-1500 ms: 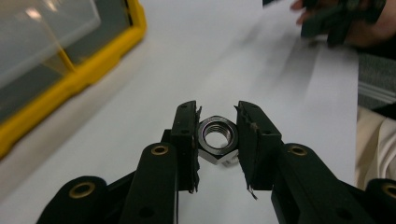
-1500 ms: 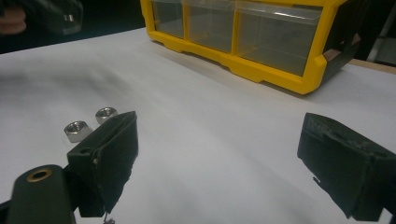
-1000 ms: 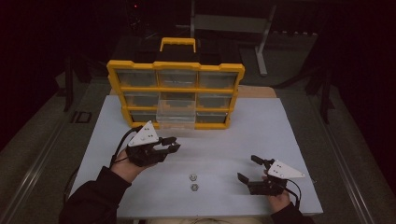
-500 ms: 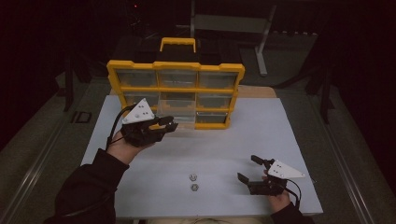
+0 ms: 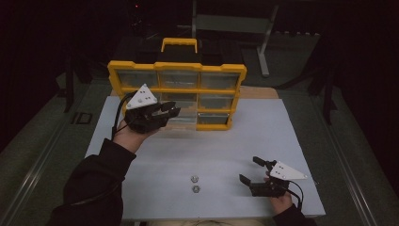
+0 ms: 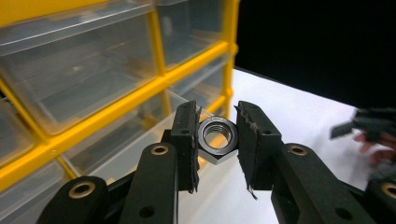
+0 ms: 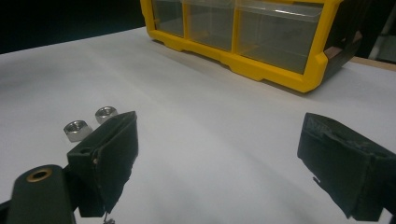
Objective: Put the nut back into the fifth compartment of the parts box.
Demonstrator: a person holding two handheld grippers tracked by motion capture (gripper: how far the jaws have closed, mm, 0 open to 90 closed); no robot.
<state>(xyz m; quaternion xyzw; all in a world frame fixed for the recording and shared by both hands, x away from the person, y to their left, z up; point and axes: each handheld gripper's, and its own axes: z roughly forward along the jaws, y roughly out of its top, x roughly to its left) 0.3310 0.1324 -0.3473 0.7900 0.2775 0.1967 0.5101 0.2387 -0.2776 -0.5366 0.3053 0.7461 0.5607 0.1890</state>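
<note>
Right now the nut sits pinched between the pads of the left gripper, centre of the left gripper view, its threaded hole facing the camera. The pads catch it by two opposite flats, and it looks seated near their upper ends rather than deep between them — a thin hold, by my reading. In the high view this gripper hangs at the left centre of the frame, just in front of the yellow organizer, over a clear drawer that appears pulled out from the lower rows.

Risks follow from that. If the grip eases before the nut is above the drawer's open top, it likely drops onto the white table and rolls. A tilt of the hand could twist the nut out between the pads. Pushing too far forward could knock the drawer or the frame.

Further out, two more nuts lie on the table at lower centre. The right gripper rests at lower right, jaws wide apart and holding nothing — well clear of the nuts.
</note>
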